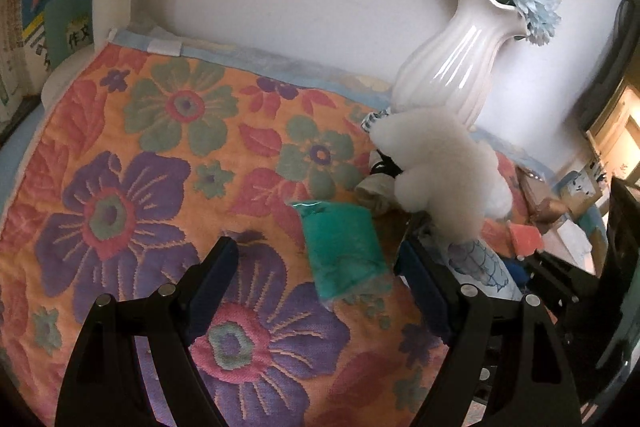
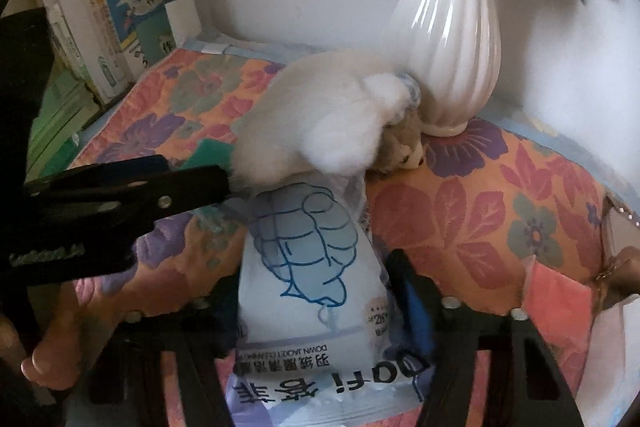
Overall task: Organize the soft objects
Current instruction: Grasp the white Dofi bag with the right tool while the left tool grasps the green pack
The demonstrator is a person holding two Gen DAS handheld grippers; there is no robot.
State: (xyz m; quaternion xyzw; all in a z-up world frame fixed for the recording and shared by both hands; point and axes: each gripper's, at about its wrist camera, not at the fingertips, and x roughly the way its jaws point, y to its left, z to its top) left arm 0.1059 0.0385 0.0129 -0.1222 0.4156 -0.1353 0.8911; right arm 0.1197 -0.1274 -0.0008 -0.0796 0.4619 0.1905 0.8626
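Pale blue pouch (image 2: 316, 291) lies between right gripper (image 2: 312, 291) fingers, which pinch its sides. White plush (image 2: 320, 123) sits just beyond, touching vase (image 2: 452, 39). Left gripper (image 1: 316, 259) fingers wide, empty, teal packet (image 1: 340, 251) between them on floral cloth (image 1: 160, 147).

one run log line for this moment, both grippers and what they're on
left gripper: open over green packet | right gripper: astride pale blue wipes pack, grip unclear | white plush atop pack, by vase
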